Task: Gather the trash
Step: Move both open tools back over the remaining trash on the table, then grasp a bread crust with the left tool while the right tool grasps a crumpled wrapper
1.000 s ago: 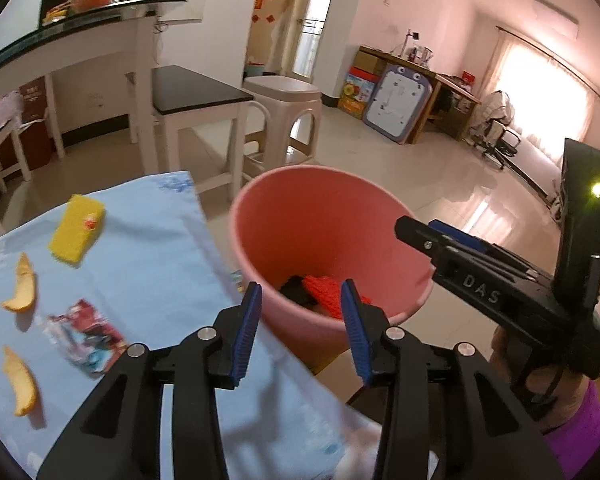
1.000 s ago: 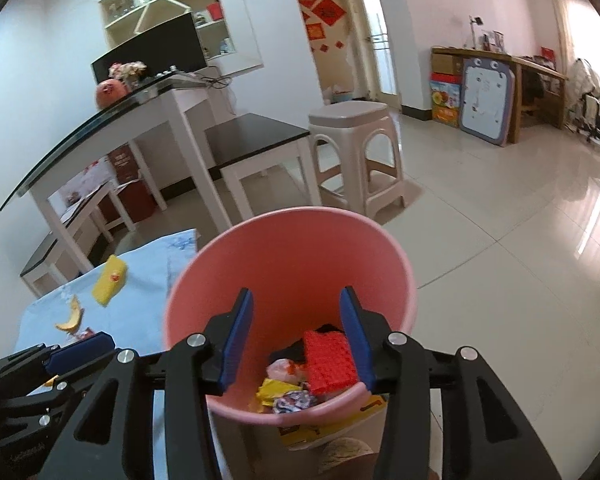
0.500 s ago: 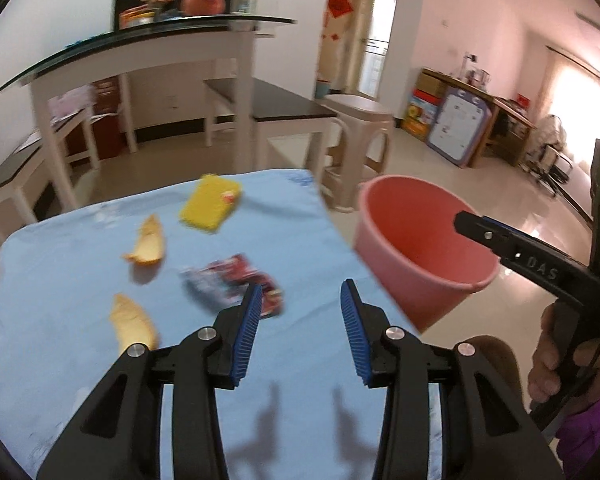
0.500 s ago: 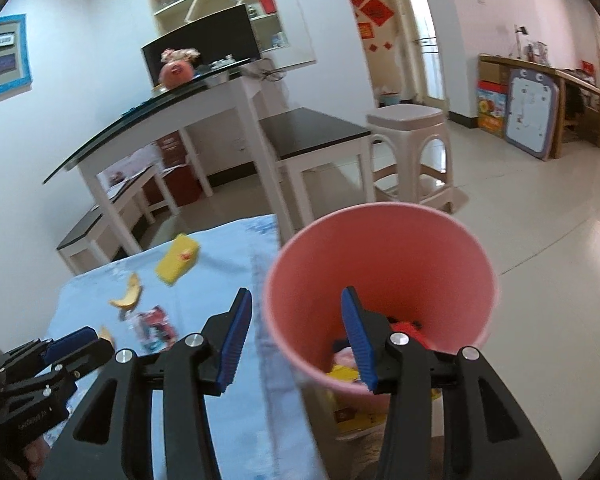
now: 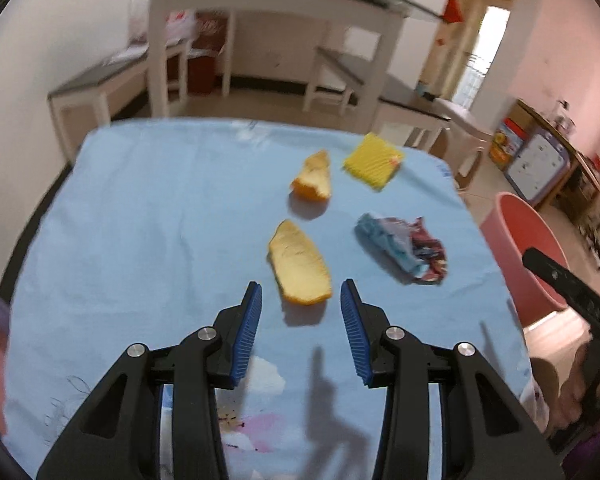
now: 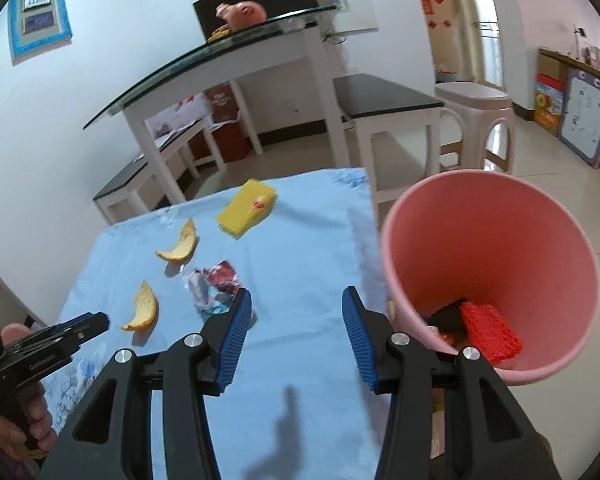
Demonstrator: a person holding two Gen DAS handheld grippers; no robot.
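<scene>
On the light blue tablecloth (image 5: pixel 140 220) lie two orange peels, a near peel (image 5: pixel 298 266) and a far peel (image 5: pixel 314 180), a yellow sponge-like pad (image 5: pixel 374 162) and a crumpled wrapper (image 5: pixel 404 246). My left gripper (image 5: pixel 301 304) hangs open just short of the near peel, with nothing between its fingers. A pink bucket (image 6: pixel 488 264) stands past the table's right edge, with a red pad (image 6: pixel 490 332) and other scraps inside. My right gripper (image 6: pixel 296 312) is open and empty over the cloth (image 6: pixel 300 240), just left of the bucket, with the wrapper (image 6: pixel 214 284) near its left finger.
Behind the cloth-covered table stand a white glass-topped counter (image 6: pixel 236 52), dark-topped benches (image 6: pixel 384 94) and a white plastic stool (image 6: pixel 476 108). Tiled floor (image 6: pixel 560 176) stretches to the right. The other gripper and the hand holding it show at each view's edge (image 6: pixel 40 344).
Both grippers swung left, away from above the bucket and over the table. The left one now faces the near peel. Both stayed open and empty.
</scene>
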